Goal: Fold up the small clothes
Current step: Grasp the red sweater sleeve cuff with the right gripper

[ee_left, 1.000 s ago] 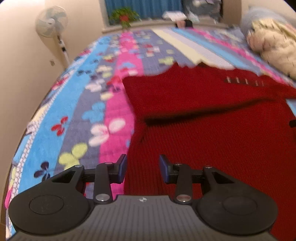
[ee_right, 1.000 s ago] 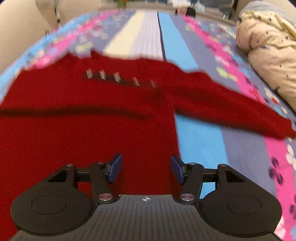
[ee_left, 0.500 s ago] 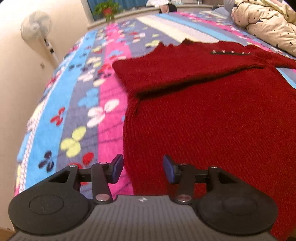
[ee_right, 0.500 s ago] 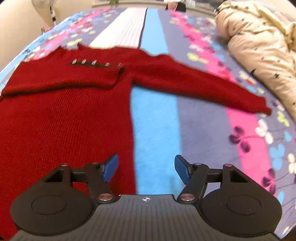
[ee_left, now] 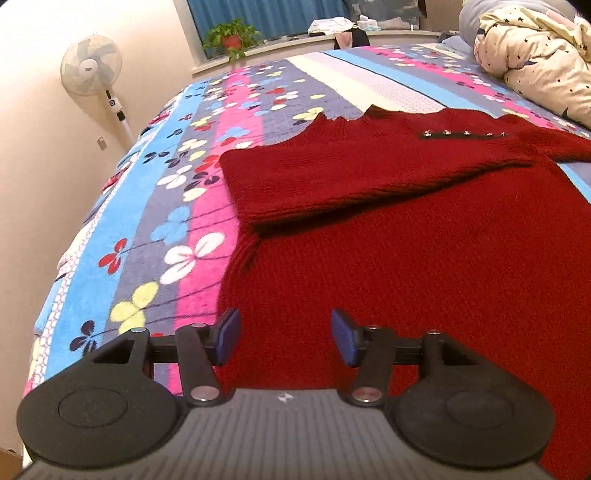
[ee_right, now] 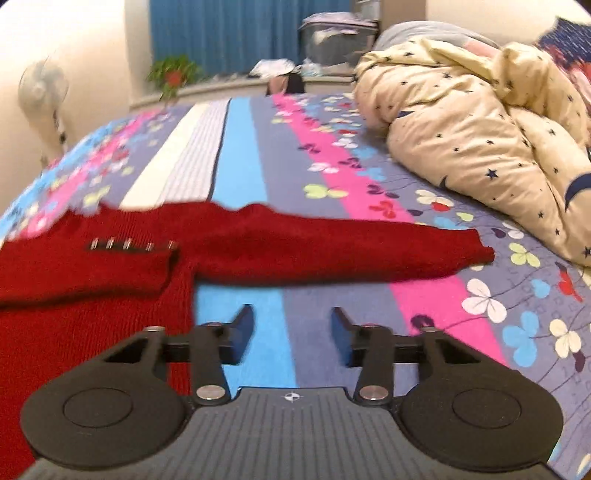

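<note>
We're in a home bedroom: bed with striped floral bedspread [ee_left: 192, 206], bunched star-print duvet [ee_right: 480, 147], standing fan [ee_left: 92, 74], potted plant [ee_left: 231, 37] on sill, blue curtains [ee_right: 243, 33].

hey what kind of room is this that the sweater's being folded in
Most likely a bedroom in a home: the red sweater lies on a bed covered by a floral striped blanket, a rumpled star-print duvet is heaped at one side, and a standing fan is by the wall.
</note>
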